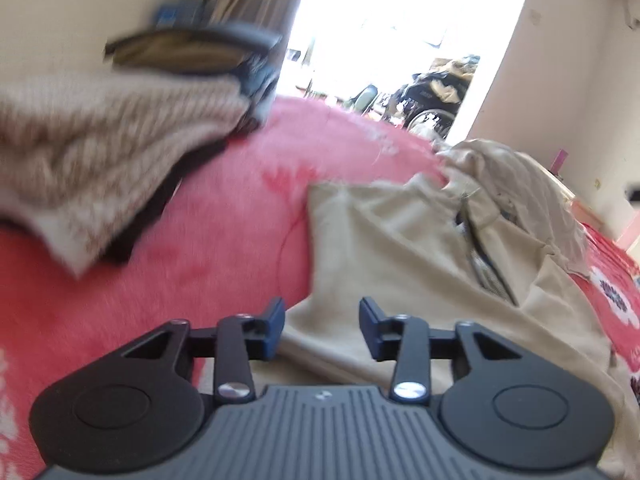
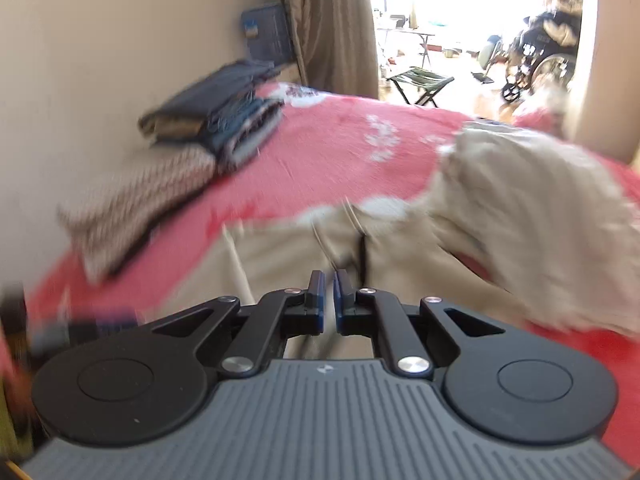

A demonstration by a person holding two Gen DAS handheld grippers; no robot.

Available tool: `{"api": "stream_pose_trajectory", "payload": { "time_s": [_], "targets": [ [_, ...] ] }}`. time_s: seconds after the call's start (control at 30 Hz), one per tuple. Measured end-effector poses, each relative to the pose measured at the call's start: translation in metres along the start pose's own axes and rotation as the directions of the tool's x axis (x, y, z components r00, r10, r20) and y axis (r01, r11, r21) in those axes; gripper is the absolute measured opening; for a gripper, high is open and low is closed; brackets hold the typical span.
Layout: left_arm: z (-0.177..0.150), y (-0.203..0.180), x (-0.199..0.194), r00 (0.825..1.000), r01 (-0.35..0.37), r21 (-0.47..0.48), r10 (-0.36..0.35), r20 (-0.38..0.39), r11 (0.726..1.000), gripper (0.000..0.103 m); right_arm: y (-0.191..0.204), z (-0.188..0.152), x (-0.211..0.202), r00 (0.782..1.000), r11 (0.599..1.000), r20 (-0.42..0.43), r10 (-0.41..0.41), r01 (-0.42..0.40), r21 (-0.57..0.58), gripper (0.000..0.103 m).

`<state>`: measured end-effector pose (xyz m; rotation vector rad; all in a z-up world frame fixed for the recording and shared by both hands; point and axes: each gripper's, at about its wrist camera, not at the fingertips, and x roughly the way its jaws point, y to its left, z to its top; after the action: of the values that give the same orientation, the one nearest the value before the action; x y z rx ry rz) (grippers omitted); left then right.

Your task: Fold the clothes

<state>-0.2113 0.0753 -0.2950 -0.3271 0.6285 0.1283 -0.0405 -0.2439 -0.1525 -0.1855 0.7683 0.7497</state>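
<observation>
My left gripper (image 1: 322, 322) hangs spread over the khaki trousers (image 1: 400, 248), gripping nothing; my right gripper (image 2: 328, 300) is pressed together, empty. The trousers lie unfolded on the red blanket (image 1: 224, 200). Beyond, a folded stack (image 2: 208, 128) looks done.

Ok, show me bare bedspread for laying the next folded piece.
Free: red bedspread between the folded stack by the wall and the beige trousers. Crowded: the near right side, under trousers and crumpled beige cloth.
</observation>
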Motion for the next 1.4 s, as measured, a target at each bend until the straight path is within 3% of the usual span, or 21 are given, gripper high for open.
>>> {"api": "stream_pose_trajectory", "payload": {
  "time_s": [0.1, 0.23, 0.37, 0.43, 0.53, 0.6, 0.67, 0.73, 0.8, 0.87, 0.9, 1.07, 1.4],
  "targets": [
    [-0.004, -0.033, -0.006, 0.999, 0.039, 0.075, -0.036, -0.040, 0.996, 0.042, 0.008, -0.049, -0.029, 0.995, 1.000, -0.095, -0.026, 0.026, 0.006, 0.005],
    [-0.025, -0.081, -0.001, 0.988, 0.097, 0.226, -0.065, -0.143, 0.969, 0.043, 0.017, -0.125, -0.011, 0.971, 0.993, -0.237, -0.016, 0.043, 0.106, 0.005],
    [-0.056, -0.105, 0.014, 0.982, 0.027, 0.396, 0.048, -0.180, 0.918, 0.048, 0.022, -0.192, 0.027, 0.925, 0.971, -0.375, -0.069, 0.149, 0.189, 0.004],
    [-0.053, -0.108, 0.012, 0.980, 0.010, 0.396, 0.069, -0.185, 0.918, 0.048, 0.019, -0.212, 0.029, 0.940, 0.955, -0.333, -0.075, 0.164, 0.249, 0.003],
    [-0.040, -0.114, -0.003, 0.979, -0.013, 0.381, 0.090, -0.184, 0.924, 0.045, 0.014, -0.210, 0.018, 0.951, 0.917, -0.301, -0.074, 0.183, 0.354, 0.004],
    [-0.035, -0.124, -0.023, 0.985, -0.001, 0.398, 0.069, -0.157, 0.917, 0.046, 0.019, -0.208, 0.004, 0.957, 0.916, -0.268, -0.109, 0.202, 0.346, 0.006],
    [-0.038, -0.137, -0.036, 0.987, 0.027, 0.427, 0.043, -0.154, 0.904, 0.049, 0.026, -0.210, -0.008, 0.967, 0.918, -0.238, -0.088, 0.171, 0.358, 0.006],
    [-0.050, -0.148, -0.040, 0.983, 0.064, 0.463, 0.024, -0.182, 0.884, 0.050, 0.035, -0.217, -0.011, 0.967, 0.926, -0.245, -0.071, 0.155, 0.343, 0.006],
    [-0.071, -0.157, -0.031, 0.971, 0.076, 0.514, 0.055, -0.234, 0.855, 0.050, 0.037, -0.224, -0.005, 0.956, 0.931, -0.283, -0.078, 0.171, 0.321, 0.006],
    [-0.090, -0.159, -0.020, 0.960, 0.051, 0.545, 0.110, -0.258, 0.837, 0.050, 0.038, -0.236, -0.001, 0.945, 0.932, -0.314, -0.089, 0.190, 0.308, 0.006],
    [-0.094, -0.159, -0.020, 0.964, 0.041, 0.547, 0.112, -0.243, 0.836, 0.051, 0.039, -0.238, -0.002, 0.948, 0.929, -0.306, -0.089, 0.190, 0.318, 0.006],
    [-0.085, -0.153, -0.027, 0.960, 0.044, 0.484, 0.097, -0.262, 0.874, 0.053, 0.046, -0.231, -0.022, 0.954, 0.925, -0.281, -0.105, 0.197, 0.325, 0.007],
    [-0.092, -0.141, -0.024, 0.967, 0.029, 0.429, 0.083, -0.241, 0.903, 0.065, 0.053, -0.241, -0.001, 0.940, 0.928, -0.324, -0.108, 0.212, 0.305, 0.009]
  ]
}}
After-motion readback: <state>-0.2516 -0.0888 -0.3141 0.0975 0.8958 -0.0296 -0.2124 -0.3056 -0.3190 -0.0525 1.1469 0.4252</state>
